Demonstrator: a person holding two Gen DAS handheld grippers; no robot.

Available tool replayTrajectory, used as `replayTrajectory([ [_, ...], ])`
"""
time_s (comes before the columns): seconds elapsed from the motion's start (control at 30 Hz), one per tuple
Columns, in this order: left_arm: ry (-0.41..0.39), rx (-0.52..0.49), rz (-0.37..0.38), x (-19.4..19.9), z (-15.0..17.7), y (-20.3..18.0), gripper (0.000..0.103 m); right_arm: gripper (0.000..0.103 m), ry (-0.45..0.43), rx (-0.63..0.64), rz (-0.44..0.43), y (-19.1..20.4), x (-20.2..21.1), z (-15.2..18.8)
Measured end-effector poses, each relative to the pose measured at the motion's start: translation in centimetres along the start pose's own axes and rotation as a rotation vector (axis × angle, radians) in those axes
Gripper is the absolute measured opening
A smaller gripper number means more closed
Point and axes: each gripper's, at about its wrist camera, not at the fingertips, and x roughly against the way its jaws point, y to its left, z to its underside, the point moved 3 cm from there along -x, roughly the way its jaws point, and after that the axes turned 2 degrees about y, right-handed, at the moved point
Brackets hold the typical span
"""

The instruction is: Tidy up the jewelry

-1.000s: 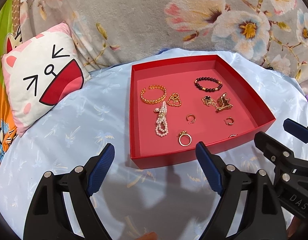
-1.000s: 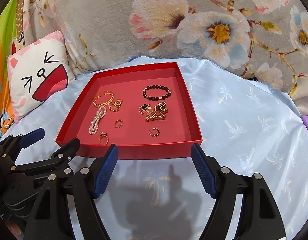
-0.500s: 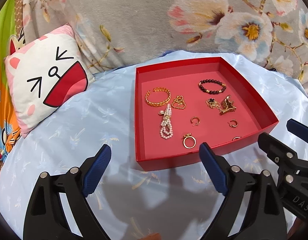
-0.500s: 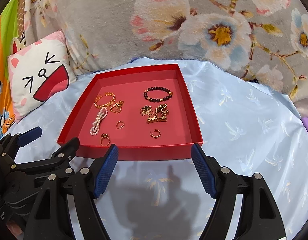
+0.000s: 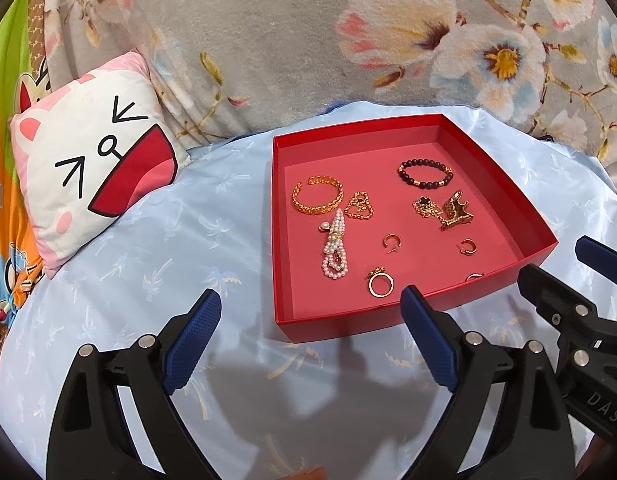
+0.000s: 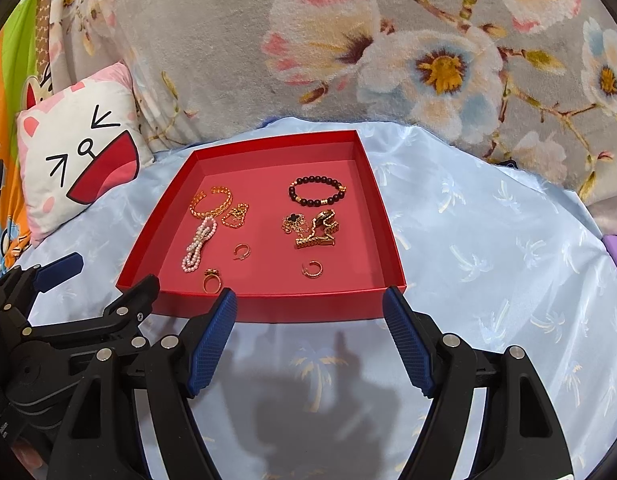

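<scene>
Hovering before the red tray [image 5: 388, 322], the left gripper [image 5: 310, 338] and right gripper [image 6: 308, 336] hold nothing. Both sets of fingers stand wide apart. Jewelry lies scattered inside, including a pearl strand [image 5: 334, 250].

The red tray [image 5: 408, 322] looks like matt cardboard. It sits on glossy blue satin cloth [image 5: 188, 248]. The bangle [image 5: 317, 197] is shiny gold metal.

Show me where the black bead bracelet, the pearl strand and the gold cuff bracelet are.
black bead bracelet [image 6: 317, 191]: right wrist view, near arc of beads.
pearl strand [image 5: 335, 254]: left wrist view, middle loops.
gold cuff bracelet [image 5: 318, 207]: left wrist view, near chain-pattern band.
</scene>
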Motion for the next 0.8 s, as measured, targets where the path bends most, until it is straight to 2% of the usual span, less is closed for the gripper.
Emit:
replayTrajectory([
  [0.8, 0.002, -0.003, -0.015, -0.05, 0.06, 0.24, 0.092, 0.074, -0.001, 0.000, -0.002, -0.05, 0.01, 0.01],
])
